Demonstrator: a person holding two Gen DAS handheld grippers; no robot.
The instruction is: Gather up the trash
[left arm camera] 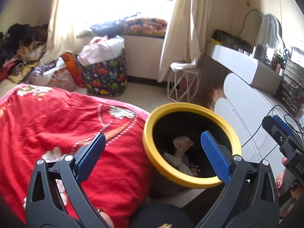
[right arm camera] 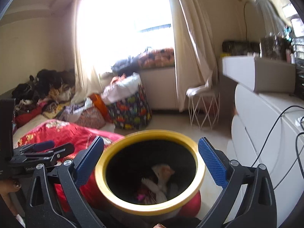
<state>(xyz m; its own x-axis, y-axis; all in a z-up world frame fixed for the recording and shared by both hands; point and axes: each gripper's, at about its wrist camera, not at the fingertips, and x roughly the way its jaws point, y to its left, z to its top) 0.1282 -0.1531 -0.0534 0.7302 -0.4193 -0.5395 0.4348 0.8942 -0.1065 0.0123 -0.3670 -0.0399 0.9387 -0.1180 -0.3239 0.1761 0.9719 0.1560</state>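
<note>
A round trash bin with a yellow rim (left arm camera: 224, 122) and black inside stands on the floor beside the bed. Crumpled paper and wrappers (left arm camera: 181, 152) lie at its bottom. My left gripper (left arm camera: 152, 152) is open and empty, its right finger over the bin's mouth, its left finger over the red blanket. In the right wrist view the bin's rim (right arm camera: 199, 178) sits right below my right gripper (right arm camera: 151, 161), which is open and empty and spans the rim. The trash (right arm camera: 161, 178) shows inside. The right gripper also shows at the right edge of the left wrist view (left arm camera: 281, 131).
A red flowered blanket (left arm camera: 57, 123) covers the bed on the left. A white dresser (left arm camera: 252, 110) with cables stands on the right. A patterned fabric basket (left arm camera: 106, 76), bags, a clothes pile and a white wire stool (left arm camera: 183, 83) stand by the window.
</note>
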